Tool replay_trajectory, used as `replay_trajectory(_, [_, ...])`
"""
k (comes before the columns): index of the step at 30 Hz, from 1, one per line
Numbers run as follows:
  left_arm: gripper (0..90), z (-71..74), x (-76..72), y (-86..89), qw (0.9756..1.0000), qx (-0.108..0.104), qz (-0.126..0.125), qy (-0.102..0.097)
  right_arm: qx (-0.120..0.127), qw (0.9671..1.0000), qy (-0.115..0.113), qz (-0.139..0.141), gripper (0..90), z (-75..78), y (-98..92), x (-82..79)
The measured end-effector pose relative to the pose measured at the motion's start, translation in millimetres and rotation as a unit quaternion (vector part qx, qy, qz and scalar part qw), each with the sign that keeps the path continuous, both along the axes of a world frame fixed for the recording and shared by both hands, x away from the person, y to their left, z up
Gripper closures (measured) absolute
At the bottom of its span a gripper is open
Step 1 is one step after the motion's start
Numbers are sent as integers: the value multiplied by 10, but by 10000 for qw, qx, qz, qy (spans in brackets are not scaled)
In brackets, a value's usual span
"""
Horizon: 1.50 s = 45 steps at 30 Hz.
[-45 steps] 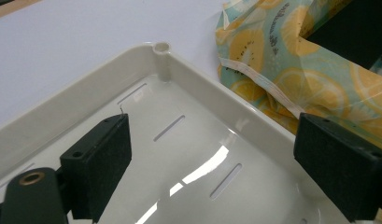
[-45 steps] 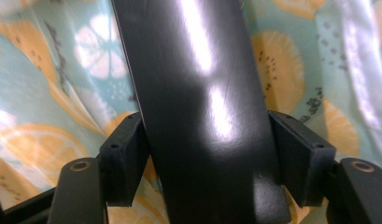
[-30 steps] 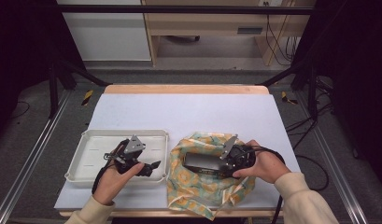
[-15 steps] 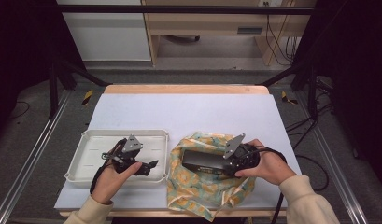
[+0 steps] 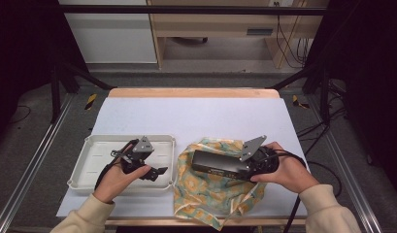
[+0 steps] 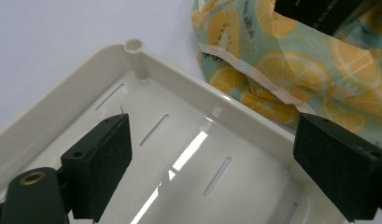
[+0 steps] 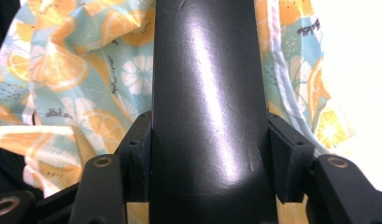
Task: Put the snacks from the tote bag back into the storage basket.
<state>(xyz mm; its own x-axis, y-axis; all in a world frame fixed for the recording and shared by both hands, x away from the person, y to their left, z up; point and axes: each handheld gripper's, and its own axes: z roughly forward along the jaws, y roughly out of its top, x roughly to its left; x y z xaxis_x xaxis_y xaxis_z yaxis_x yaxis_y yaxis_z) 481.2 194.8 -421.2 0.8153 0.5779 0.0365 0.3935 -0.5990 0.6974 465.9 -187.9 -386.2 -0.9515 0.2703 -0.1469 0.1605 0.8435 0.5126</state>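
The right gripper (image 5: 244, 167) is clamped on a long black box (image 5: 219, 165); in the right gripper view both jaws press flat against the two sides of that glossy black box (image 7: 207, 107), with no gap at either pad. The gripper lies roughly level and points toward the person's left, so the box extends leftward from it. The right hand (image 5: 283, 170) wraps the gripper body from the right.

The box is held above a fruit-print cloth (image 5: 213, 191), a crumpled piece with orange slices on a pale teal ground. Whether the box touches the cloth cannot be told. The cloth lies on the near right part of the table (image 5: 206, 116), and its near edge reaches the table's front edge.

The left gripper (image 5: 155, 172) has its jaws spread wide, with nothing between them. In the left gripper view both jaws hang over the slotted floor of a white tray (image 6: 146, 70). The left hand (image 5: 116, 179) holds this gripper over the tray's near right part. The tray (image 5: 96, 145) lies on the near left of the table, just beside the cloth (image 6: 282, 60).
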Motion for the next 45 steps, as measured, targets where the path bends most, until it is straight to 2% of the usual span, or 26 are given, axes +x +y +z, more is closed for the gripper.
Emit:
replay_trajectory(6, [114, 160, 111, 23, 9996, 7, -213, 174, 1, 10000, -45, 34, 433, 106, -27, -45])
replay_trajectory(10, [114, 257, 186, 38, 9995, 54, -289, 99, 66, 9999, -111, 22, 432, 203, -53, -67])
replay_trajectory(13, [112, 310, 230, 56, 9992, 97, -356, 127, 80, 9999, -142, 23, 432, 243, -57, -72])
replay_trajectory(14, [110, 337, 245, 66, 9988, 157, -456, 129, 78, 9998, -163, 22, 432, 259, -58, -72])
replay_trajectory(16, [108, 388, 257, 93, 9982, 266, -526, 79, 93, 9998, -187, 25, 432, 334, -53, -71])
replay_trajectory(20, [108, 457, 262, 130, 9980, 286, -555, -9, 63, 9996, -252, 48, 432, 396, -33, -62])
replay_trajectory(22, [107, 509, 269, 157, 9977, 260, -620, -22, 32, 9996, -289, 39, 433, 443, 13, -40])
replay_trajectory(25, [105, 592, 281, 199, 9967, 344, -726, -82, 6, 9995, -319, 39, 432, 464, 70, -22])
replay_trajectory(30, [97, 668, 288, 273, 9954, 362, -883, 41, -82, 9993, -351, 72, 432, 494, 198, 35])
replay_trajectory(35, [87, 721, 270, 326, 9947, 430, -937, 59, -109, 9993, -345, 120, 432, 513, 340, 83])
replay_trajectory(41, [89, 840, 202, 283, 9907, 631, -1205, -13, -215, 9990, -292, 278, 433, 508, 568, 127])
replay_trajectory(45, [135, 930, 165, 222, 9856, 810, -1484, -54, -240, 9985, -255, 433, 433, 506, 711, 138])
